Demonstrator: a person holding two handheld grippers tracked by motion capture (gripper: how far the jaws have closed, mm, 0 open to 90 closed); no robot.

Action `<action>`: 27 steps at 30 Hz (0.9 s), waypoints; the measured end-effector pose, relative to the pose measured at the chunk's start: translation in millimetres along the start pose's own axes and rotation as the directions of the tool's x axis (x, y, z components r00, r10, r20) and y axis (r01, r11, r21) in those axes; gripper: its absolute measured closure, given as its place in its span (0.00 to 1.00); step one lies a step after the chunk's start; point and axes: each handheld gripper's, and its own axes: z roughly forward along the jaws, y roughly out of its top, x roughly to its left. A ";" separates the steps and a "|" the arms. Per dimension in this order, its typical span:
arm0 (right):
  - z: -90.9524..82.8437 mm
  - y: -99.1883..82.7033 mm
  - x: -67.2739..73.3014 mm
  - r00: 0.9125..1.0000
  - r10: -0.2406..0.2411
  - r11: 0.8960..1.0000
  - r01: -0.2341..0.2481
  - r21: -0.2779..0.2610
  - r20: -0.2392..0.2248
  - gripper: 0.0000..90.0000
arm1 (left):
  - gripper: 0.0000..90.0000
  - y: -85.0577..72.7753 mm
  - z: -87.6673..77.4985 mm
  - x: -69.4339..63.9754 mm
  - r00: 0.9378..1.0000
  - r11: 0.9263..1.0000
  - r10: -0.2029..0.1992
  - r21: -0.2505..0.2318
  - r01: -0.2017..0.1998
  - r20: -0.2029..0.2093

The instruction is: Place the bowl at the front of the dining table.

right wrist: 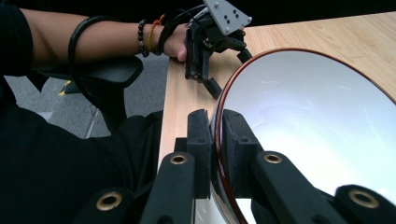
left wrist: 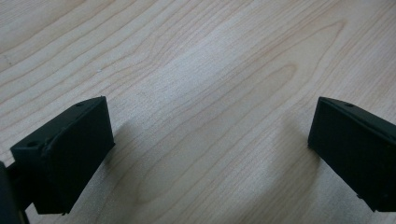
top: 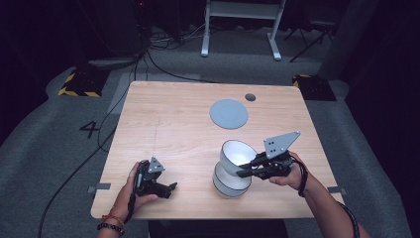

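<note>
Upper bowl [top: 236,153]: white, tilted, atop lower bowl [top: 229,184], near table's front edge.
Right gripper [right wrist: 215,135]: clenched on upper bowl's rim, one jaw inside, one outside.
Left gripper [left wrist: 210,140]: released, jaws wide apart over bare table [left wrist: 196,70], well apart from bowls.
Grey plate [top: 229,114]: farther back, alone.

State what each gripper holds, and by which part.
The right gripper pinches the tilted upper bowl by its rim, one of its fingers outside. The left gripper holds nothing, open over the table.
</note>
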 end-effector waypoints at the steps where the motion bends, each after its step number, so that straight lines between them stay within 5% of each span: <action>1: 0.0 0.0 0.0 1.000 0.000 1.000 0.000 0.000 0.000 0.91 | 0.00 0.0 0.0 0.0 1.000 1.000 0.000 0.000 0.000 0.000; 13: -8.3 1.2 -6.7 0.997 0.019 0.998 -0.015 -0.056 0.076 0.91 | 0.00 0.0 0.0 0.0 1.000 1.000 0.001 0.000 -0.001 -0.001; 27: -17.6 -3.7 -27.6 0.980 0.070 0.995 -0.057 -0.076 0.187 0.91 | 0.00 0.0 0.0 0.0 1.000 1.000 0.000 0.000 0.000 0.000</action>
